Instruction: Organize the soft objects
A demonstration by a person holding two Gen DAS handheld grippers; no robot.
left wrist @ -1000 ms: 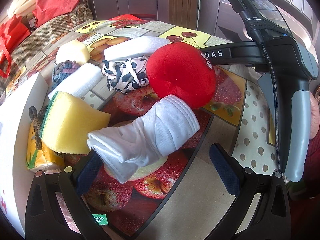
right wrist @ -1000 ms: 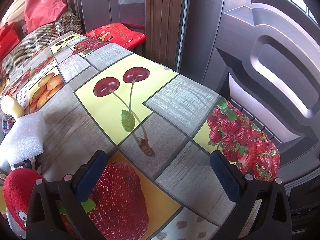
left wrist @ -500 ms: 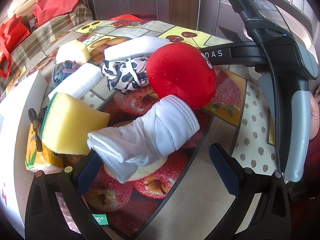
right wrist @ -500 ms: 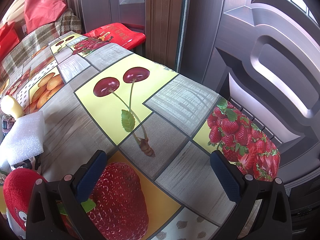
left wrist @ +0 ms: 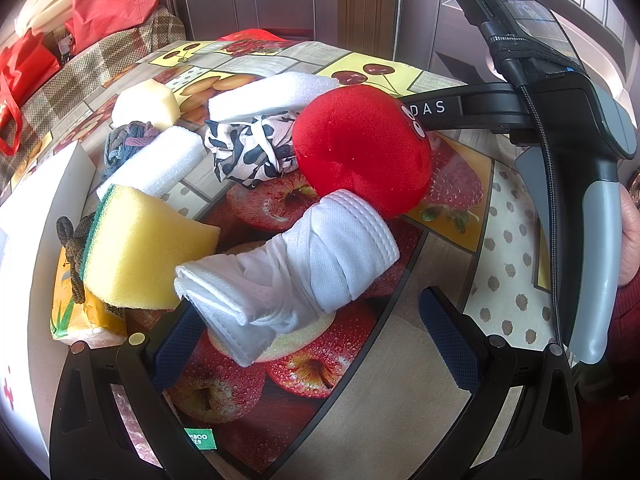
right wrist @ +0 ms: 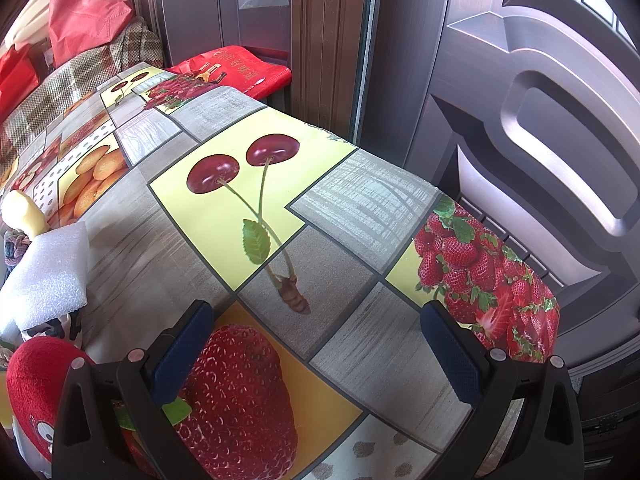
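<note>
A heap of soft things crowds a fruit-print tablecloth (left wrist: pixel 508 240). At far left a white box (left wrist: pixel 36 216) runs off the frame, red marks on its side unreadable; beside it a yellow packet (left wrist: pixel 76 320) carries print too small to read, with a dark knotted cord (left wrist: pixel 72 248) lying over it. One yellow sponge (left wrist: pixel 140 256) with a green scouring edge leans on the packet. Behind it sit a grey braided rope (left wrist: pixel 128 140), a pale foam chunk (left wrist: pixel 146 104) and two white foam pieces, a short one (left wrist: pixel 160 164) and a long one (left wrist: pixel 272 94). A black-and-white patterned cloth (left wrist: pixel 252 152) is wedged between them. In the middle a rolled white cloth (left wrist: pixel 296 268) lies with its near end touching the left finger pad of the left gripper (left wrist: pixel 308 340), whose jaws stand wide apart, gripping nothing. A green tag (left wrist: pixel 200 438) at the bottom reads "BOO", the rest cut off. One red plush (left wrist: pixel 360 152) rests against the roll's far end; only part of its face shows. At right the other handset, lettered "DAS", reaches in behind the plush. From its own camera the right gripper (right wrist: pixel 316 344) is spread wide and empty over a printed strawberry, with the plush (right wrist: pixel 36 376) and long foam (right wrist: pixel 48 280) cut off at left.
</note>
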